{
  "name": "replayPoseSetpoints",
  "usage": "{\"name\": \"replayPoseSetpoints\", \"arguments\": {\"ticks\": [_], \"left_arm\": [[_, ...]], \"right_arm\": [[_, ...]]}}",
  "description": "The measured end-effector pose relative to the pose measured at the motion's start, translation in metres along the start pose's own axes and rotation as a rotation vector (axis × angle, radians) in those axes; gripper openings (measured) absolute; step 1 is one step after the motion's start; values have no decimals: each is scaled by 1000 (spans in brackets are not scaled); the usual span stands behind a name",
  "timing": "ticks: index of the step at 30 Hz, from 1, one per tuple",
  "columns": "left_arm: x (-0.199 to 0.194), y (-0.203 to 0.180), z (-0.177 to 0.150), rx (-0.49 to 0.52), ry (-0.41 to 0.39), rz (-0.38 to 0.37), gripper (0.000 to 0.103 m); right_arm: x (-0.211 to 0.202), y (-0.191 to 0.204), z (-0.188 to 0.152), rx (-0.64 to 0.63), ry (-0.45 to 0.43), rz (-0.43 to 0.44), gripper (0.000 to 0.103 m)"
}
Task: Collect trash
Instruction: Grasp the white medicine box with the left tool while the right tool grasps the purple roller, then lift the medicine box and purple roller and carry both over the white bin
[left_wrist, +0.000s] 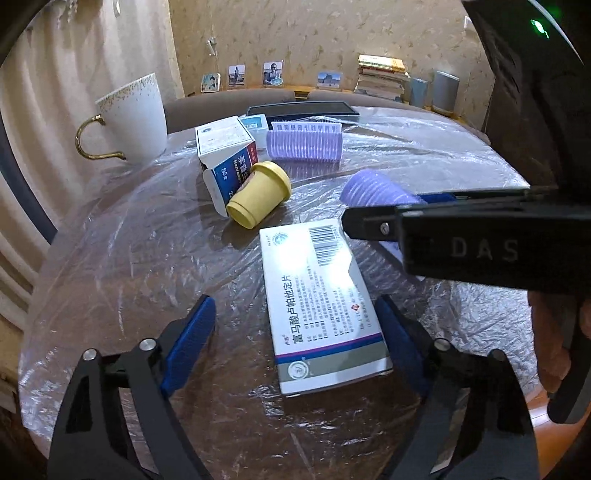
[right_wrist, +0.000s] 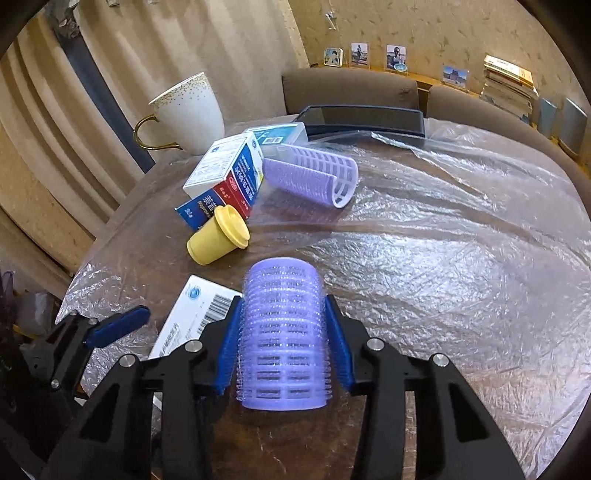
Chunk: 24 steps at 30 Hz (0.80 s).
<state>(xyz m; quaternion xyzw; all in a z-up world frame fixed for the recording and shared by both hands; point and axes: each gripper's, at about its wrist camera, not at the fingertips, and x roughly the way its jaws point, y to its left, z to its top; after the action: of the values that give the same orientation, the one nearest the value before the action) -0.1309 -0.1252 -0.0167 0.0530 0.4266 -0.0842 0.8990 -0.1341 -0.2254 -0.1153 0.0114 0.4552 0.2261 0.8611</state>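
White gold-handled ceramic mug (right_wrist: 192, 114) sitting far left. Left gripper (left_wrist: 295, 339) hanging wide open, straddling flat white medicine box (left_wrist: 321, 306). Yellow plastic cup (right_wrist: 218, 236) lying ahead. Right gripper (right_wrist: 282, 343) clamping purple mesh hair roller (right_wrist: 282, 336) above plastic-covered table (right_wrist: 443, 277).

Looking like a home dining or living room: wallpaper (left_wrist: 332, 33) covering the upper middle, curtains (left_wrist: 55, 74) hanging at upper left, small framed photos (left_wrist: 273, 73) standing on a ledge at top centre, books (left_wrist: 382, 77) stacking up at upper right, cushioned chairs (right_wrist: 351, 88) sitting behind a table (right_wrist: 461, 258) wearing plastic film, a mug (left_wrist: 133, 114) resting at left.
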Motion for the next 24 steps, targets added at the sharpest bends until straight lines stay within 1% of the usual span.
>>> {"name": "replayPoseSetpoints", "arguments": {"ticks": [2, 3, 5, 6, 7, 11, 18, 24], "left_arm": [[0, 1, 0, -9, 0, -22, 78], [0, 1, 0, -11, 0, -23, 75], [-1, 1, 1, -9, -4, -26, 59], [-2, 0, 2, -9, -4, -27, 54], [-2, 1, 2, -14, -1, -26, 52], [-4, 4, 3, -37, 6, -57, 52], [-18, 10, 3, -57, -18, -61, 52], [-29, 14, 0, -60, -27, -70, 52]], "right_arm": [[0, 0, -1, 5, -3, 2, 43], [0, -1, -2, 12, -6, 10, 42], [-3, -2, -3, 22, -17, 18, 42], [-4, -2, -4, 29, -24, 23, 42], [-5, -2, -3, 33, -28, 28, 42], [-12, -2, -4, 51, -51, 43, 42], [-25, -2, -11, 86, -78, 53, 42], [-38, 5, -25, 100, -90, 61, 42]]}}
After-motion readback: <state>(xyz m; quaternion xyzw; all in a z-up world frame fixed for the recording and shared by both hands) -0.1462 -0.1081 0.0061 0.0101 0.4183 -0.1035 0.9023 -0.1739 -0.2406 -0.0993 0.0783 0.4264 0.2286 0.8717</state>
